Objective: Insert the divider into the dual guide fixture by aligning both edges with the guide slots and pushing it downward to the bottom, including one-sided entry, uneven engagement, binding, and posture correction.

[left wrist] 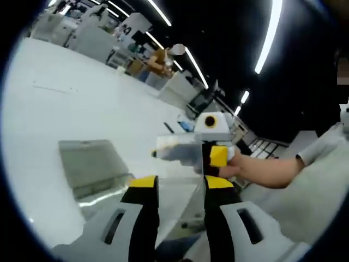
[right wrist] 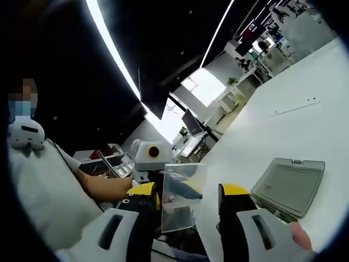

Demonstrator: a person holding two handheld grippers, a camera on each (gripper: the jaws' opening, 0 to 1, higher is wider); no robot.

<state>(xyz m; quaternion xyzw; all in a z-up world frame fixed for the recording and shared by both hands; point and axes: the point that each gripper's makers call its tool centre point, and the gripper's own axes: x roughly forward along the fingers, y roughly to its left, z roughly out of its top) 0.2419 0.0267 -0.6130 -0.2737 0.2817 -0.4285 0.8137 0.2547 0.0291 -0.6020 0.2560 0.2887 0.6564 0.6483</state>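
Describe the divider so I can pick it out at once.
Start at the big white table. Near its edge, the clear divider stands upright between the grippers. Unlike the flat grey tray beside it, it is see-through and held off the table.

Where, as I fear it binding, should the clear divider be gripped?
Probably its top edge strip: jaws closing flat on both broad faces of the divider, coming edge-on from above. It is a thin flat sheet, and its side edges must stay free for the fixture.

A large open workshop or lab hall: long ceiling light strips, white worktables, rows of workstations.
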